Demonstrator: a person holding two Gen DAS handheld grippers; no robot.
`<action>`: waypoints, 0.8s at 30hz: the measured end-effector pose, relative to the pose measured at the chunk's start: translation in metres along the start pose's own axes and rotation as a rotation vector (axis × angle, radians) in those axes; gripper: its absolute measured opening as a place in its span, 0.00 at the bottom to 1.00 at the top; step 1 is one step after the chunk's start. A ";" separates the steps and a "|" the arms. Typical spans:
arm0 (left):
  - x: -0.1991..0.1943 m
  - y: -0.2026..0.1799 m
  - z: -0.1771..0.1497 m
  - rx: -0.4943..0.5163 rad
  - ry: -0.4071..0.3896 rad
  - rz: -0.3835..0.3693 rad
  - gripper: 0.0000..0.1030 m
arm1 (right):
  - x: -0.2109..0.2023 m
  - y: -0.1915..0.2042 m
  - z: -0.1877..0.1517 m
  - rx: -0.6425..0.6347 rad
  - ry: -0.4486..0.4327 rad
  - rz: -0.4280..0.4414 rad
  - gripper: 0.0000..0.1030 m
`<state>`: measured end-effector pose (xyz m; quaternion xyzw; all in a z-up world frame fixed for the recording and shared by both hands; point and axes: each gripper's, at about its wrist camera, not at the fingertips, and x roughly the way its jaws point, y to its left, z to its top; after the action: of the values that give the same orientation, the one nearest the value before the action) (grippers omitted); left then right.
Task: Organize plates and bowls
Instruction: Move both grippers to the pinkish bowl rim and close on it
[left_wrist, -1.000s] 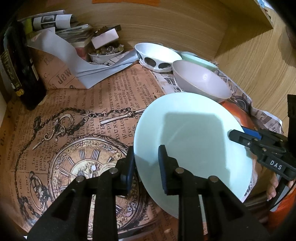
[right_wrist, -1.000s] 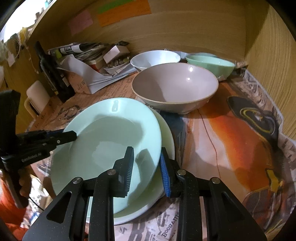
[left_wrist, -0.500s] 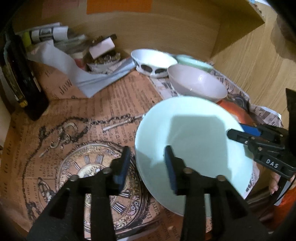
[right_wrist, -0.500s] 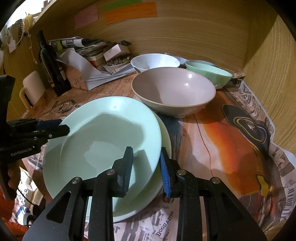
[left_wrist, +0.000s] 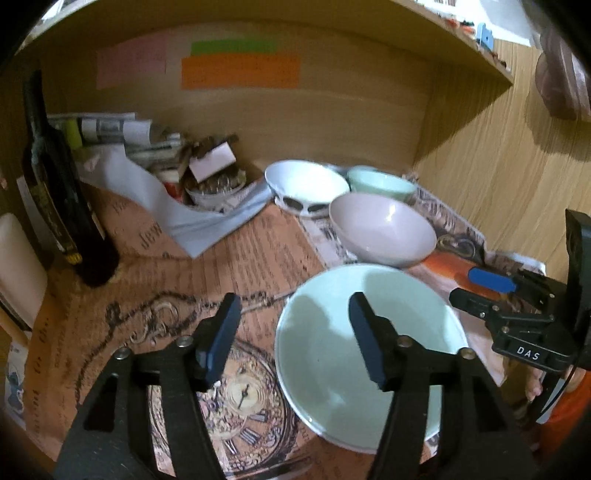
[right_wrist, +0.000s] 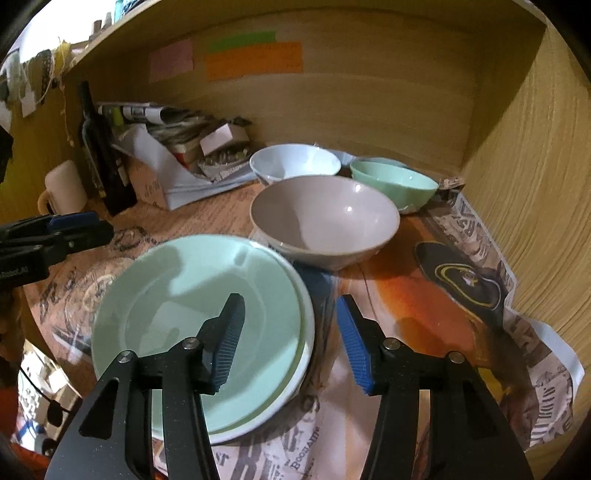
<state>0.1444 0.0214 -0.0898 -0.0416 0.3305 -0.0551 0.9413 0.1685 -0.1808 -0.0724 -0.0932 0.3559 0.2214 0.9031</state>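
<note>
A pale green plate (left_wrist: 369, 343) (right_wrist: 199, 325) lies stacked on a second plate (right_wrist: 303, 354) on the newspaper-covered shelf. Behind it stands a pinkish bowl (left_wrist: 382, 229) (right_wrist: 325, 218), then a white bowl (left_wrist: 306, 182) (right_wrist: 295, 164) and a green bowl (left_wrist: 380, 182) (right_wrist: 393, 182). My left gripper (left_wrist: 295, 339) is open and empty, above the plate's left rim. My right gripper (right_wrist: 286, 339) is open and empty, over the plates' right rim; it also shows in the left wrist view (left_wrist: 491, 295).
A dark bottle (left_wrist: 55, 206) (right_wrist: 101, 162) and a cream mug (right_wrist: 64, 188) stand at the left. A pile of papers and a small dish of clutter (left_wrist: 207, 177) fill the back left. Wooden walls close in behind and to the right (right_wrist: 535, 184).
Both grippers have opened and let go of the green plate, which now lies flat on the other plate. Both have pulled back and risen a little.
</note>
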 end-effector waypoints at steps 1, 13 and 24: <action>-0.001 -0.001 0.003 0.000 -0.009 0.000 0.67 | -0.001 -0.002 0.003 0.009 -0.010 0.002 0.47; 0.019 -0.019 0.050 0.079 -0.075 -0.013 0.86 | -0.007 -0.028 0.035 0.105 -0.141 -0.009 0.62; 0.095 -0.030 0.076 0.047 0.048 -0.056 0.86 | 0.026 -0.055 0.059 0.179 -0.149 -0.025 0.63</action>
<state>0.2635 -0.0178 -0.0856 -0.0275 0.3504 -0.0904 0.9318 0.2463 -0.2012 -0.0469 -0.0001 0.3049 0.1838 0.9345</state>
